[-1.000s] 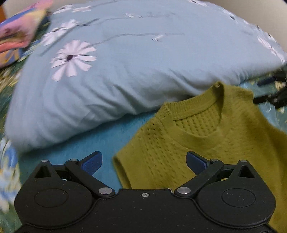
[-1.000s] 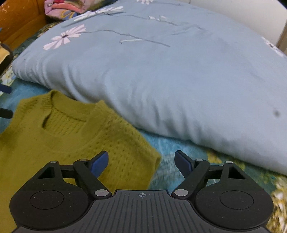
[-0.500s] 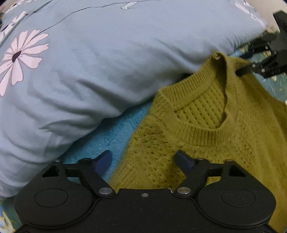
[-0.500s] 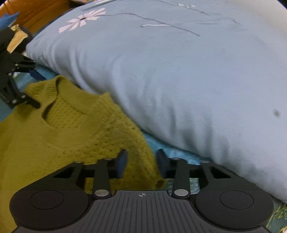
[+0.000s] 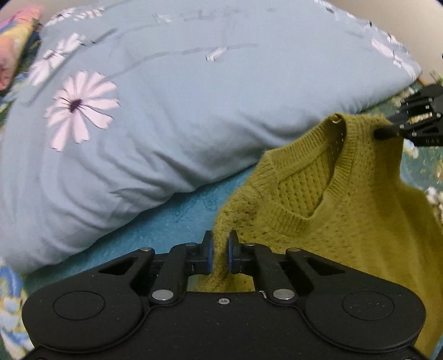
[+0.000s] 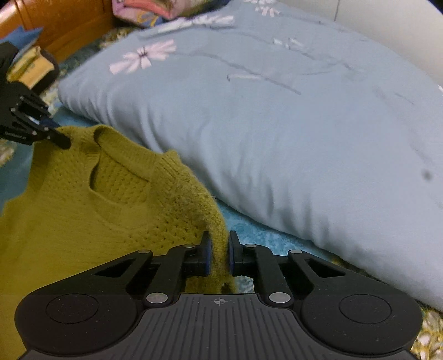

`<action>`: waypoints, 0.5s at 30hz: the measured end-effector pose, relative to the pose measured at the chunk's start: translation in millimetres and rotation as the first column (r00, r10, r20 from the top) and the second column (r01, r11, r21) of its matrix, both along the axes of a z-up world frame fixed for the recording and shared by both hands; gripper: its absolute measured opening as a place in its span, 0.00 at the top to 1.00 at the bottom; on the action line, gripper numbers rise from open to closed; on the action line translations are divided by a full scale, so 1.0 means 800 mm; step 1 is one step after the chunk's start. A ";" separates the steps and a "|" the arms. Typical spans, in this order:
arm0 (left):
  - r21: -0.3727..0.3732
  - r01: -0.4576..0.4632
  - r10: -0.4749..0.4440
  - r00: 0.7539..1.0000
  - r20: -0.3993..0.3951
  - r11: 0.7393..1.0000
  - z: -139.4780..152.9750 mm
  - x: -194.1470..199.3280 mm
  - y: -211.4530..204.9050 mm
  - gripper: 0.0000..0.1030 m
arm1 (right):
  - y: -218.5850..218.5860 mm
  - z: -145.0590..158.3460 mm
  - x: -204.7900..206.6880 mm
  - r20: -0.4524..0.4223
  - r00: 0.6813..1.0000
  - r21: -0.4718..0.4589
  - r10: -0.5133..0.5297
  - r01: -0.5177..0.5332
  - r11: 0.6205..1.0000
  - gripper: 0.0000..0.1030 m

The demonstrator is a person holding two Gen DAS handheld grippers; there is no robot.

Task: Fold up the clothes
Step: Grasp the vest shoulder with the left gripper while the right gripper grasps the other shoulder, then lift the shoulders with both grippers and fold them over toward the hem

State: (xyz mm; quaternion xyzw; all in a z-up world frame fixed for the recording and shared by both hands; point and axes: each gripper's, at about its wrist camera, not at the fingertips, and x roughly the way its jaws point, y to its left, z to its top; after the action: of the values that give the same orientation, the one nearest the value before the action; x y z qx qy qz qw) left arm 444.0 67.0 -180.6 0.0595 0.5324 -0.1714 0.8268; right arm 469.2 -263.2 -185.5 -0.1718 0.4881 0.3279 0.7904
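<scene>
The right tongs [image 6: 219, 254] are clamped on one shoulder edge of the mustard knit sweater [image 6: 83, 210], yellow fabric bunched between the blue pads [image 6: 207, 256]. At the far left, the left tongs [image 6: 59, 139] pinch the sweater's other shoulder beside the neckline. A large pale blue pillow [image 6: 277, 116] printed with pink daisies lies just behind the sweater on the teal bedspread [image 6: 254, 232]. A wooden headboard [image 6: 63, 25] shows at top left.
</scene>
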 end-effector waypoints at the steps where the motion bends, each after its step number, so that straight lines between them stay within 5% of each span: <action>1: -0.007 -0.016 0.016 1.000 0.010 1.000 0.011 -0.010 -0.001 0.93 | -0.005 0.009 -0.007 0.007 1.000 0.008 -0.004 0.004 1.000 0.91; 8: -0.025 -0.081 0.082 0.994 0.065 0.996 0.072 -0.084 -0.017 0.93 | -0.034 0.068 -0.068 0.046 0.998 0.090 -0.036 0.032 0.995 0.91; 15: -0.087 -0.170 0.180 0.975 0.127 0.982 0.107 -0.199 -0.052 0.93 | -0.066 0.103 -0.158 0.033 0.984 0.135 -0.176 0.170 0.976 0.91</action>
State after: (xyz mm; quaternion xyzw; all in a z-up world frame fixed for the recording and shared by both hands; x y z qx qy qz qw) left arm 284.7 25.8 -94.9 -0.0077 0.4718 -0.1136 0.8743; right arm 342.9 -316.4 -102.8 -0.0833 0.4606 0.2856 0.8363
